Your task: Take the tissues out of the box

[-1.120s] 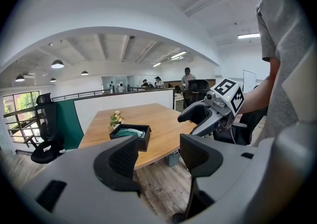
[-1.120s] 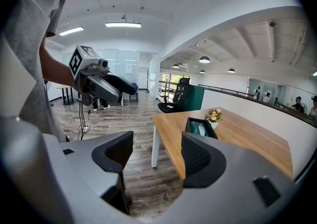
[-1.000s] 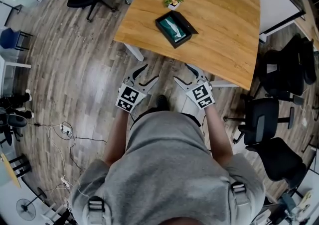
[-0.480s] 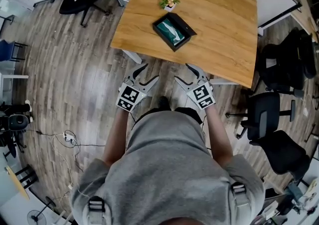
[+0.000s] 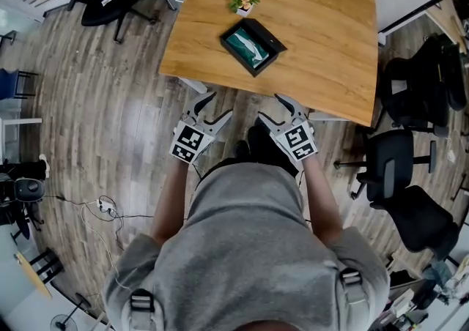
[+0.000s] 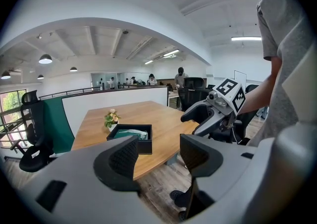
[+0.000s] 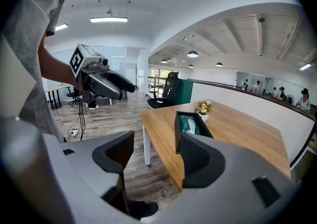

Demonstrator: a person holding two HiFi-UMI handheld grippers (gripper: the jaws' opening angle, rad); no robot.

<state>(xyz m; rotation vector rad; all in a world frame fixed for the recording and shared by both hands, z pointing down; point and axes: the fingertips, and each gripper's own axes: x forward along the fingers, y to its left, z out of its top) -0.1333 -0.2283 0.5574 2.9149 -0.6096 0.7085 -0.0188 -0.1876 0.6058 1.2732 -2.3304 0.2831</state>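
We hold both grippers low in front of us, above the wooden floor [image 5: 124, 102] and just short of the desk's [image 5: 330, 22] near edge. In the head view the left gripper [image 5: 218, 105] shows left of centre and the right gripper [image 5: 272, 106] right of centre, side by side but not touching. The left gripper's fingers [image 6: 119, 156] stand apart with nothing between them. The right gripper's fingers [image 7: 198, 158] are spread wide too, and we grip nothing there. The black box [image 5: 253, 46] lies on the desk in the upper middle of the frame, well apart from both grippers, with its top open. The tissues [image 5: 250, 47] show pale against teal inside it. A small potted plant [image 5: 241, 0] stands just above the box in the frame. Black office chairs [image 5: 399, 168] fill the right edge.
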